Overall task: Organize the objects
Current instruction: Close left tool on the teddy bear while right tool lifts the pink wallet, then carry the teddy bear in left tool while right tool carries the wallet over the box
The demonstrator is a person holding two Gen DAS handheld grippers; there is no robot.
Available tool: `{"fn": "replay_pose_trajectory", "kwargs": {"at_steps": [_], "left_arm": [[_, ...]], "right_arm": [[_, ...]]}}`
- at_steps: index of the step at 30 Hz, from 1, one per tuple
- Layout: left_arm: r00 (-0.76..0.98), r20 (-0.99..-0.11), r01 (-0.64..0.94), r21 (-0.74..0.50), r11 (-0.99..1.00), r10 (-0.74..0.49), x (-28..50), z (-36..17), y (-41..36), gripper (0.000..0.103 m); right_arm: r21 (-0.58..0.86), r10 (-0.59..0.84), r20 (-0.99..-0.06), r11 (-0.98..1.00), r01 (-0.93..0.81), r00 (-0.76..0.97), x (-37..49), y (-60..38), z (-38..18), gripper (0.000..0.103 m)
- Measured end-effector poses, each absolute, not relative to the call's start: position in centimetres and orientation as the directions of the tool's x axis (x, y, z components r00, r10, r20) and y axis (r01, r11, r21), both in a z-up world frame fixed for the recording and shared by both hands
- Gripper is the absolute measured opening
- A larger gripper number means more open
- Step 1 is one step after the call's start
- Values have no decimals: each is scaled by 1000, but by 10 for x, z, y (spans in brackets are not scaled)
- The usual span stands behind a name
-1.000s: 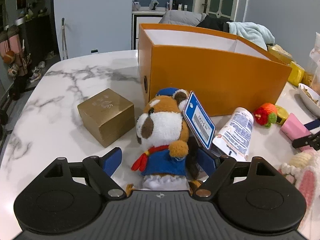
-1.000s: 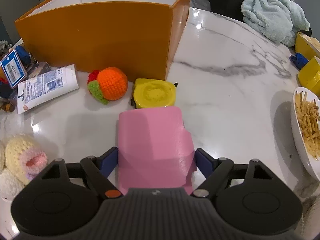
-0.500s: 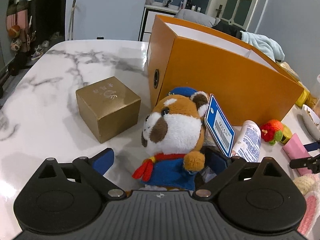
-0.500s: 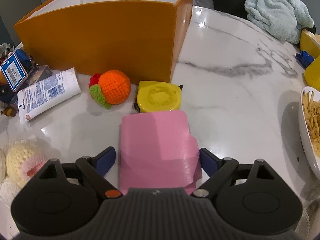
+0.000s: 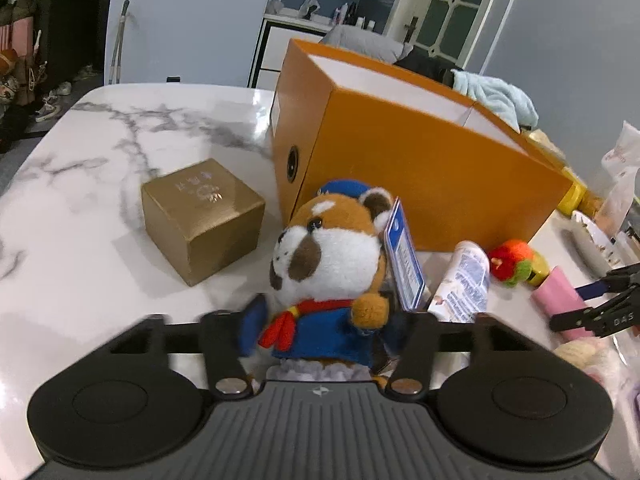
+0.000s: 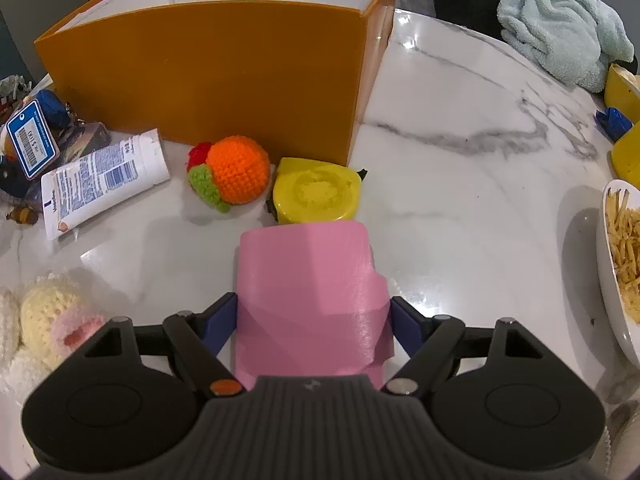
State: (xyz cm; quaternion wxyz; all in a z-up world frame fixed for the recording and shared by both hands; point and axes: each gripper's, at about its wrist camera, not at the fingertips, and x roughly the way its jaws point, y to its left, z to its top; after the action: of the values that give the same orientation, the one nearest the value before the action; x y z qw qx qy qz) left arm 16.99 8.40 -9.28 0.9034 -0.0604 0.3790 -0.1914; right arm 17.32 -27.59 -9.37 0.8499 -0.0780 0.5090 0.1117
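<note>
progress: left gripper (image 5: 320, 330) clamps plush toy (image 5: 330, 260), right gripper (image 6: 314, 322) clamps pink pouch (image 6: 310, 300); orange box (image 6: 208, 68) interior unseen (tube, crochet fruit remain outside).

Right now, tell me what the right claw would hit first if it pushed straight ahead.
Holding the pink object, the right claw would likely bump the yellow tape measure first, then the orange box behind it.
</note>
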Motion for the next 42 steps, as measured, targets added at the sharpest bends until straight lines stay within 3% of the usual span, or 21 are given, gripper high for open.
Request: {"fn": "replay_pose_trajectory", "kwargs": {"at_steps": [4,24,42], "left_arm": [[641,-673,340,-182,923,-369,163,-90,81,48],[691,-600,402,-146,904,-404,138,-33,77,46],[697,-503,498,-171,850,-510,187,45,0,46]], "right_arm": [[-23,107,-885,962,-273,453,173,-275,-92,80],[74,205,-835,962,-264,511,157,-280,-42,79],[221,345,-646,938,-266,681,182,-282,65,79]]}}
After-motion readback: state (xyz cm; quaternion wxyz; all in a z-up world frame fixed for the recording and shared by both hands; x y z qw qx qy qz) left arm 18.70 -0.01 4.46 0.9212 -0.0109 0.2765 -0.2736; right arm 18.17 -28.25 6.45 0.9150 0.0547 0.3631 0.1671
